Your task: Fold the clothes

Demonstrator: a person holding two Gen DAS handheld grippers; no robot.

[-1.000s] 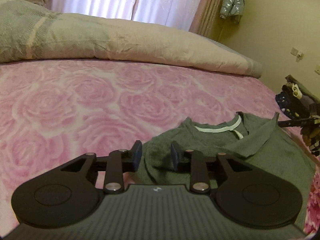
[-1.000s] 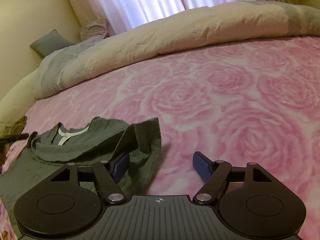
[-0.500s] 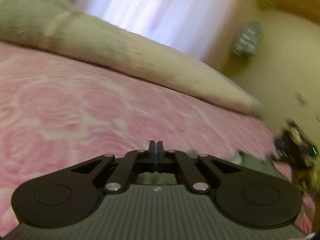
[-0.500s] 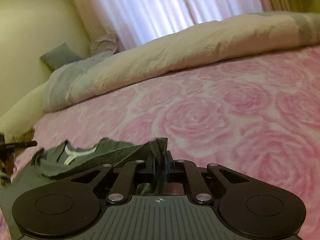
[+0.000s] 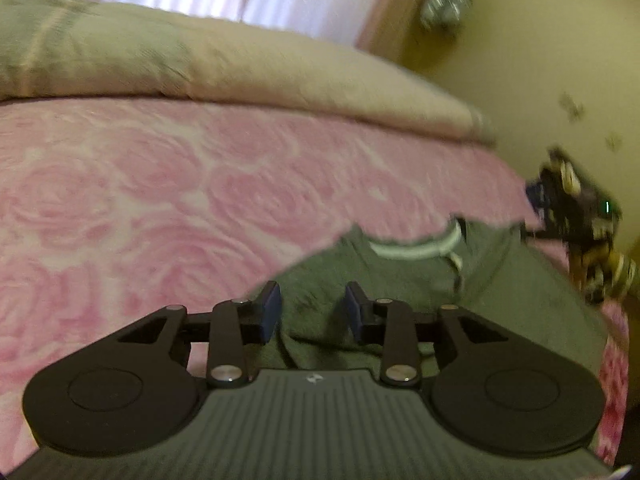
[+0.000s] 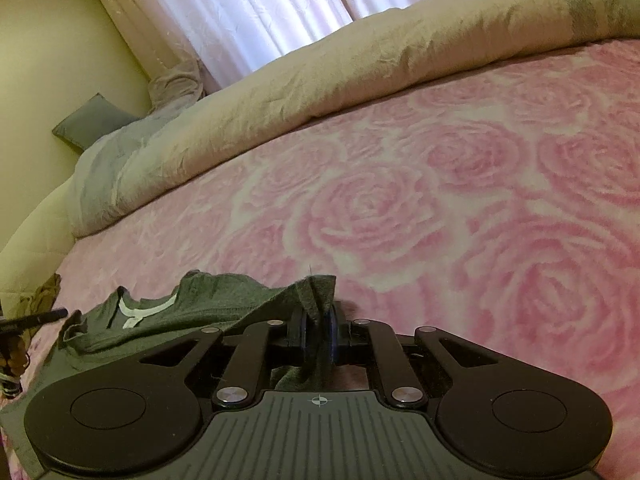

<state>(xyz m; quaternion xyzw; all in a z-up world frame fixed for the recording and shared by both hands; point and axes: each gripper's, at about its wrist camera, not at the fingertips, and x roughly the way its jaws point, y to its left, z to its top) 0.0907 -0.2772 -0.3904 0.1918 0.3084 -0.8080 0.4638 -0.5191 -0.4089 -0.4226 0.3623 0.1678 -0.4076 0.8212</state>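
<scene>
A dark green T-shirt (image 5: pixel 500 292) with a white neck band lies on the pink rose-patterned bed. In the left wrist view my left gripper (image 5: pixel 312 310) hovers over the shirt's near edge. Its jaws are opening, the blue pads stand apart, and cloth lies under the gap without being pinched. In the right wrist view my right gripper (image 6: pixel 318 330) is shut on a raised fold of the T-shirt (image 6: pixel 192 308), whose edge sticks up between the pads. The other gripper shows blurred at the right edge of the left wrist view.
A rolled beige and grey duvet (image 6: pixel 360 76) runs along the far side of the bed under pale curtains (image 6: pixel 248 12). A grey pillow (image 6: pixel 92 120) leans on the yellow wall. The pink bedspread (image 5: pixel 160 200) stretches wide beyond the shirt.
The left jaws shut half a second ago and now stand apart again over the shirt. The right jaws closed on the shirt's edge and stay shut on it.
</scene>
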